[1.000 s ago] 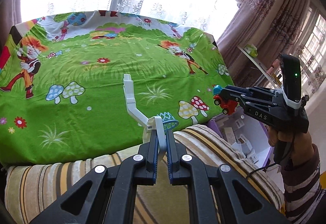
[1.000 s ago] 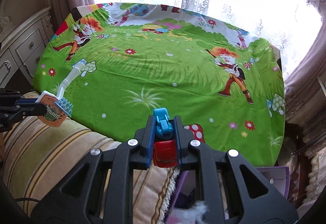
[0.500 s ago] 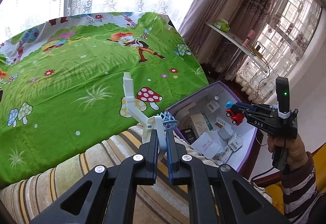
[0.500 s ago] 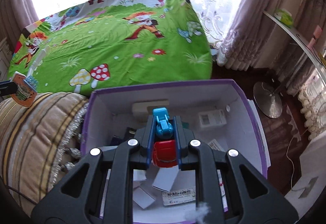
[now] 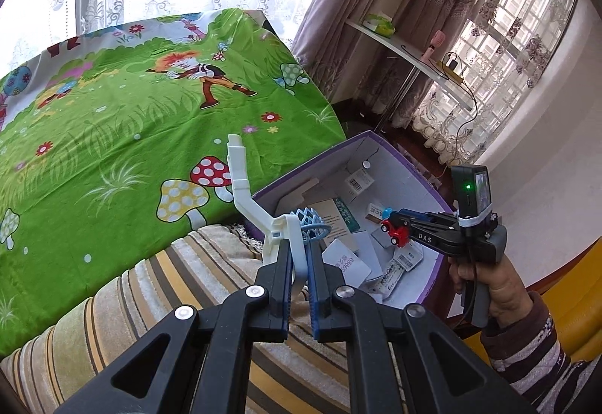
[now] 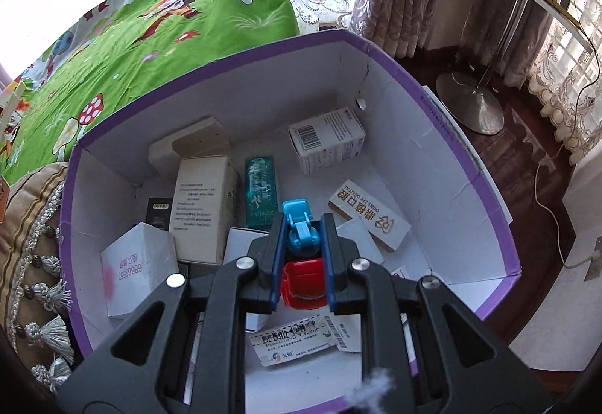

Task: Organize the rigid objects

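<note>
The red-and-blue toy car (image 6: 301, 256) is kept clenched in the right claw (image 6: 301, 244) above the purple box (image 6: 466, 165) (for dropping in, presumably); the toy hoop (image 5: 297, 226) is pinched by the left claw (image 5: 299, 263) beside the box.

Both grippers are black plastic with blue finger pads (image 6: 275, 256) and silver screws. At the left-wrist frame's lower right, the right gripper (image 5: 389, 227) reads "DAS", with a green light; the hand (image 5: 489, 282) wears a striped sleeve.
</note>
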`<state>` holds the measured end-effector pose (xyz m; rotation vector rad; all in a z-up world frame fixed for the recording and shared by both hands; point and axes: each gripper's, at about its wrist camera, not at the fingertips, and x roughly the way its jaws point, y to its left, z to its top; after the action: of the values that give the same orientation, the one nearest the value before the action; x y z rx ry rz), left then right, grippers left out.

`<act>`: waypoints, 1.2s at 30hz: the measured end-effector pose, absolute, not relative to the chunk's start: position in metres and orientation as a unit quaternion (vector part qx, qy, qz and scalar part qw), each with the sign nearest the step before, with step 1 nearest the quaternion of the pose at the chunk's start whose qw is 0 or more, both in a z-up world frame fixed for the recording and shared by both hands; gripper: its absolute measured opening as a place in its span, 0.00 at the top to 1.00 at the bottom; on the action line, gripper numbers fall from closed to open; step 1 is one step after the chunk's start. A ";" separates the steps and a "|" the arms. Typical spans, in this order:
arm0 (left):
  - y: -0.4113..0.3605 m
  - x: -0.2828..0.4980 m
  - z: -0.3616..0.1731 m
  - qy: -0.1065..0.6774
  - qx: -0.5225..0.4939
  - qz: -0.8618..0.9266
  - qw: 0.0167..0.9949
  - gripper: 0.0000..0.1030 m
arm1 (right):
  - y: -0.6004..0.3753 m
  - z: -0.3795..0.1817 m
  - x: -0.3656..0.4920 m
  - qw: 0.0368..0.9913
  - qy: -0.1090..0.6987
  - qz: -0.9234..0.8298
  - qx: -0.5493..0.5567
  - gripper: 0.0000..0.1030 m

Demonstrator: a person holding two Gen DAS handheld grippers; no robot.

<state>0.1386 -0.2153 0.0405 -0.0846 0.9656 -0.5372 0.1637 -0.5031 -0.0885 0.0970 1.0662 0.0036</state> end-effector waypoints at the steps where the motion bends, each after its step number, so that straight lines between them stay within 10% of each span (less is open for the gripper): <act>1: -0.218 0.139 0.041 0.459 -0.039 -0.257 0.850 0.92 | -0.503 -0.091 0.165 0.859 0.510 0.002 0.047 0.79; 7: -0.240 0.141 0.040 0.463 -0.036 -0.280 0.840 0.92 | -0.509 -0.091 0.164 0.857 0.512 0.000 0.058 0.78; 19: -0.275 0.152 0.036 0.464 -0.033 -0.300 0.833 0.92 | -0.535 -0.062 0.149 0.869 0.484 -0.038 0.092 0.41; 27: -0.257 0.167 0.029 0.478 -0.081 -0.274 0.831 0.57 | -0.534 -0.054 0.147 0.873 0.478 -0.035 0.093 0.39; 36: -0.241 0.164 0.028 0.479 -0.100 -0.267 0.830 0.57 | -0.518 -0.044 0.145 0.874 0.479 -0.020 0.082 0.37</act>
<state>0.1642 -0.2406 0.0275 -0.2115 1.0152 -0.5675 0.1448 -0.5180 -0.0439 0.1711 1.0003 -0.0417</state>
